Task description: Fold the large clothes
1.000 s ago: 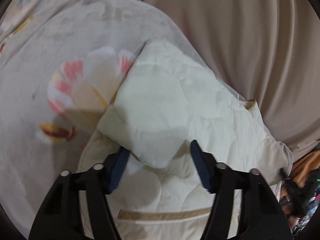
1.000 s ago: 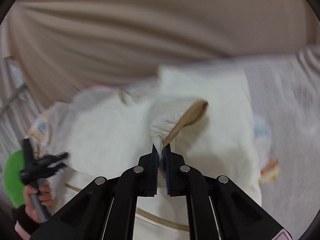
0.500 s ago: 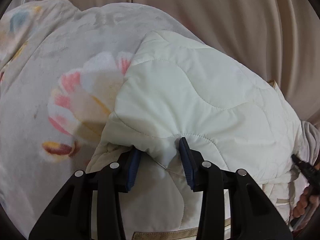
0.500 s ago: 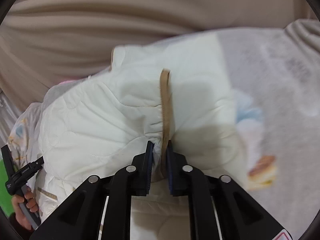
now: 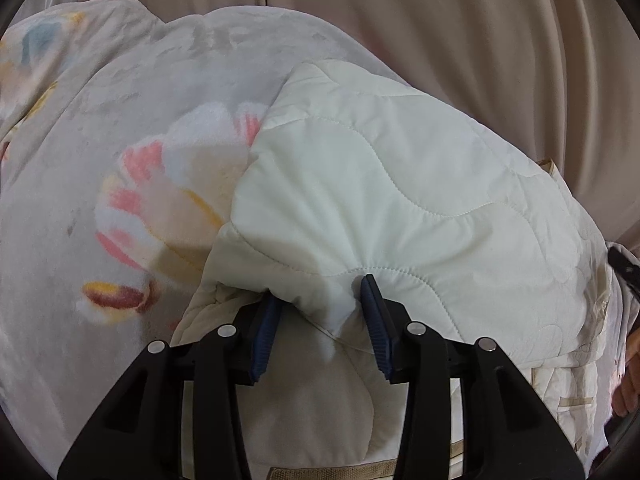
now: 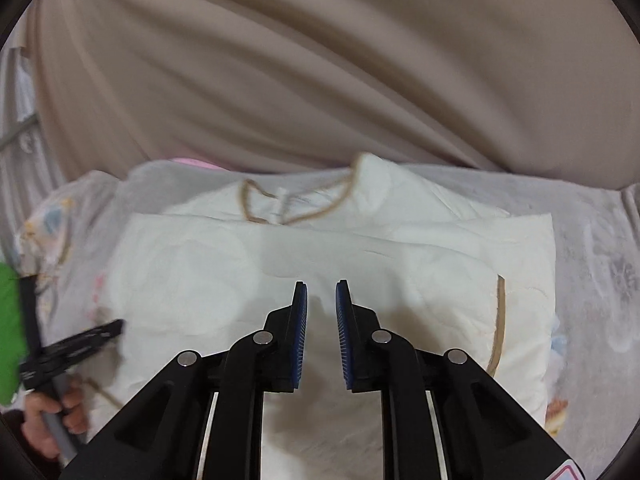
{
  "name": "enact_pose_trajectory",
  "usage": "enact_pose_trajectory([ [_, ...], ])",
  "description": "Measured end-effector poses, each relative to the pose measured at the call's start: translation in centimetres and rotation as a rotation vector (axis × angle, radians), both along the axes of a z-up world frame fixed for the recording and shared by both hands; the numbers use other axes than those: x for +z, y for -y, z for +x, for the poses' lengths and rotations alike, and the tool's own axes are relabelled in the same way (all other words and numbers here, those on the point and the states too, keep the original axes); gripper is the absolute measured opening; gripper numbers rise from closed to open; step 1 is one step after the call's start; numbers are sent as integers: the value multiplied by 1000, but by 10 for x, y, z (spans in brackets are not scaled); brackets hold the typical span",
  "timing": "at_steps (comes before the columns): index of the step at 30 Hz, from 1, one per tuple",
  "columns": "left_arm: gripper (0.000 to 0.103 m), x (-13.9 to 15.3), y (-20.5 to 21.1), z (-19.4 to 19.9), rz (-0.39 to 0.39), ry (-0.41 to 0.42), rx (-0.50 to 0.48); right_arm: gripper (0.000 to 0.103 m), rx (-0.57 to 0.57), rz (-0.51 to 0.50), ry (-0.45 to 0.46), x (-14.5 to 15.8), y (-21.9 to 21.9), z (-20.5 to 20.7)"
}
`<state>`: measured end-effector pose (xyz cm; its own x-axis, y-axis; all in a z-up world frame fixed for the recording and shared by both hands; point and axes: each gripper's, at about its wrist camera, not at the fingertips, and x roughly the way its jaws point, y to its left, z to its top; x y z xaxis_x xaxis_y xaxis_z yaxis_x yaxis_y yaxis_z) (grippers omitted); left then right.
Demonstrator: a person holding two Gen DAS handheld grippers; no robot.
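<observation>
The cream quilted jacket (image 5: 400, 208) lies spread on a pale flower-printed blanket (image 5: 100, 168), straight ahead of both grippers and below them, with a beige curtain (image 6: 320, 80) hanging beyond it. In the right wrist view its long axis runs side to side across the line the tool points along, tan-edged collar (image 6: 280, 208) on the far side and a tan-trimmed edge (image 6: 498, 320) off to the right of the fingers. The left gripper (image 5: 320, 312) is at the jacket's near edge with a thick bunched fold wedged between its blue pads (image 5: 374, 320), which press into it from both sides; it appears to hold that fold, jaws partway closed. The right gripper (image 6: 321, 320) hovers over the middle of the folded panel with a narrow gap between its pads and nothing in it; its jaws have just been opening. Judging from this, the left hand is the one in contact, so the coming fold probably turns on carrying its held edge forward, away from the tool toward the collar, while the free right gripper must first find a matching edge.
</observation>
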<state>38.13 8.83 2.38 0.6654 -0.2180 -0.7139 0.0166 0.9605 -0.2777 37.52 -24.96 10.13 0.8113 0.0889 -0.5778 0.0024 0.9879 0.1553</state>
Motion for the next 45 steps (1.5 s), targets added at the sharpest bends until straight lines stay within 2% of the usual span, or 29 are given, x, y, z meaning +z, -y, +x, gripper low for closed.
enact_pose_trajectory([
  [3,40,-1,0,2,13,3,-10,6,-134,12,-45,-23,46,13],
  [4,41,-1,0,4,15,4,-12,0,-189,38,-65,-33,67,15],
  [7,42,-2,1,7,19,3,-20,0,-199,174,-89,-47,110,1],
  [8,42,-2,1,7,23,2,-19,0,-210,183,-83,-42,113,-7],
  [9,42,-2,2,8,27,0,-19,10,-224,152,-68,-35,110,-16],
  [10,42,-1,2,9,30,-2,-19,12,-209,143,-46,-27,106,-25],
  [13,42,-1,3,7,38,0,-16,12,-110,187,10,-22,95,-49],
  [14,42,0,3,7,38,0,-15,11,-114,148,-21,-30,91,-46],
  [16,43,1,4,7,39,-5,-14,7,-155,52,-154,-61,91,-31],
  [18,47,7,0,3,43,-18,-9,8,-169,103,-159,-66,100,-38],
  [19,53,12,-3,-2,44,-23,-4,13,-201,138,-151,-60,106,-50],
  [20,63,17,-7,-8,38,-27,-5,18,-202,174,-127,-51,111,-65],
  [21,68,25,-13,-17,25,-26,-19,20,-187,197,-90,-42,114,-84],
  [23,86,42,-27,-39,-7,-16,-56,28,-175,184,-49,-29,117,-129],
  [25,93,51,-44,-66,-24,-14,-79,52,-170,152,-54,-29,120,-172],
  [28,95,53,-68,-107,-34,-57,-106,63,-158,159,-95,-48,128,-254],
  [32,95,34,-96,-155,-57,-120,-99,66,-194,302,-169,-93,148,-338],
  [35,95,14,-106,-180,-66,-157,-97,66,-236,391,-188,-121,150,-374],
  [38,95,-2,-105,-192,-73,-187,-89,67,-235,478,-177,-134,145,-391],
  [40,94,-3,-99,-197,-58,-168,-91,68,-231,483,-161,-131,141,-391],
  [42,89,-3,-92,-198,-73,-167,-119,68,-208,526,-156,-129,136,-384],
  [45,72,-1,-86,-200,-102,-180,-130,68,-157,611,-161,-130,126,-369],
])
